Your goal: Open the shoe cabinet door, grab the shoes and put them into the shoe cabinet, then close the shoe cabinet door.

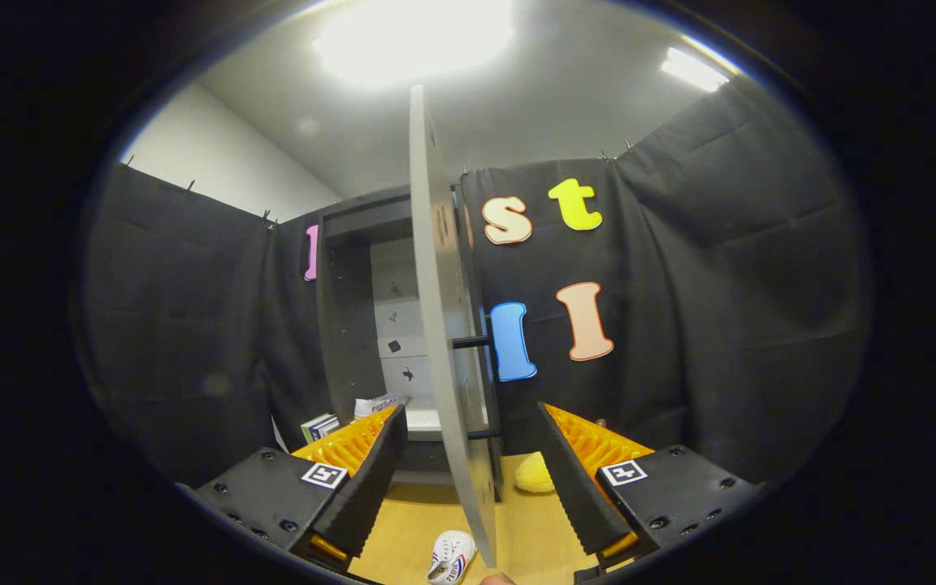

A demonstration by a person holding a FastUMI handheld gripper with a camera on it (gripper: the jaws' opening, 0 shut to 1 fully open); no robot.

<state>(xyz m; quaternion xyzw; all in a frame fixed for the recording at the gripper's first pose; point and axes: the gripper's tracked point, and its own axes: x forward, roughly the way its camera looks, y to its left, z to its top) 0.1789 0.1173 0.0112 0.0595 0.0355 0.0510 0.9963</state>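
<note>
Gripper (468, 479) with its fingers spread wide, straddling the edge of the shoe cabinet door (445, 325), which stands swung open and edge-on between them; neither finger appears to press on it. Beyond the door the shoe cabinet (370, 309) shows its pale interior and a shelf bearing small boxes (320, 426). One white shoe (452, 556) lies on the wooden surface (533, 528) just below the door's lower corner; a yellow soft object (535, 474) rests near the cabinet foot. Likely hazards: the door could drift back toward the opening while unheld, or its lower corner could foul the shoe, nudging it aside before any grasp.
</note>
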